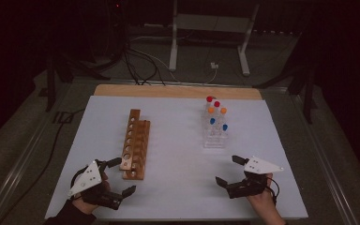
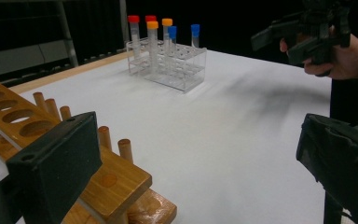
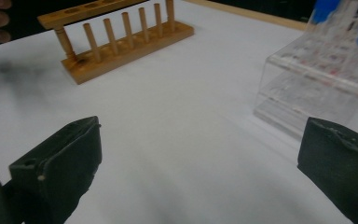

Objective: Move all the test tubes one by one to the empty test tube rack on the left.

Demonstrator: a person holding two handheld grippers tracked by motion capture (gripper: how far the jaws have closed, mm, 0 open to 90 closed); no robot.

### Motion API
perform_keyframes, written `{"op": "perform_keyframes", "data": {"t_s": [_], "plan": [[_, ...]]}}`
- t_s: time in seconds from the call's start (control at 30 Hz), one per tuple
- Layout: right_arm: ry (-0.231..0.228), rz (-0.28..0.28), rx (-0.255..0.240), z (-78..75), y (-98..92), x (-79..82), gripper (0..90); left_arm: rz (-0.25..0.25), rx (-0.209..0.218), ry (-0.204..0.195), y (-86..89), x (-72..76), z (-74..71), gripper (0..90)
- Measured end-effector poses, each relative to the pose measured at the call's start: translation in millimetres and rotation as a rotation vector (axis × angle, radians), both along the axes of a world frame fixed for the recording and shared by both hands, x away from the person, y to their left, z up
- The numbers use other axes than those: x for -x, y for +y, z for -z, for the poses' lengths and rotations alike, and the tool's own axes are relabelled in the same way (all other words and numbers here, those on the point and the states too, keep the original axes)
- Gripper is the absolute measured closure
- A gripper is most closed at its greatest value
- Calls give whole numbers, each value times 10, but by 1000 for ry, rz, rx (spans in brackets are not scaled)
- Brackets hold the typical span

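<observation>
A clear plastic tube rack [image 1: 214, 136] stands on the right half of the white table top [image 1: 178, 154] and holds six capped tubes upright: two red-capped tubes [image 1: 213, 101] at its far end, two orange-capped tubes [image 1: 217, 110] in the middle and two blue-capped tubes [image 1: 218, 123] nearest the person. To its left, well apart, stands a long wooden test-tube rack [image 1: 135, 143] with a row of round holes in its top bar and a row of pegs along its base; none of its holes holds a tube. The left gripper [image 1: 118, 177] rests at the near left, just beside the wooden rack's near end, its jaws spread wide with nothing between them. The right gripper [image 1: 228, 170] sits at the near right, just short of the clear rack, also spread wide and holding nothing. In the right gripper view the clear rack [image 3: 317, 79] is cut off at the upper right and blurred, so that the tubes inside it are hard to make out there beyond two blue caps. In the left gripper view the wooden rack's [image 2: 116, 179] near end is partly hidden behind a jaw.
</observation>
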State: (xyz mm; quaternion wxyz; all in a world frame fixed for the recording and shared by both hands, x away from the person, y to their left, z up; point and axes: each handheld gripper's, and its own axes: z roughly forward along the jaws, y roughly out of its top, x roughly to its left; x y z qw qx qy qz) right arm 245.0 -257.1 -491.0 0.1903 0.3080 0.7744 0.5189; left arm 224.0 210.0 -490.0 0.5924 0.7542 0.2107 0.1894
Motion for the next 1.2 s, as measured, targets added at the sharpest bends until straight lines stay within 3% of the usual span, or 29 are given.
{"op": "perform_keyframes", "data": {"t_s": [0.23, 0.7, 1.07, 1.2], "plan": [[-30, 15, -41, -208, -12, 29, 0, -9, 5, 4, 14, -6, 0, 5], [-95, 79, -86, -555, -40, -86, 0, -11, 18, 7, 35, -9, -7, 6], [-132, 141, -91, -729, -78, -326, 0, -12, 20, 7, 47, -11, -7, 5], [-121, 186, -110, -755, -102, -468, 0, -10, 24, 7, 47, -13, -7, 6]]}}
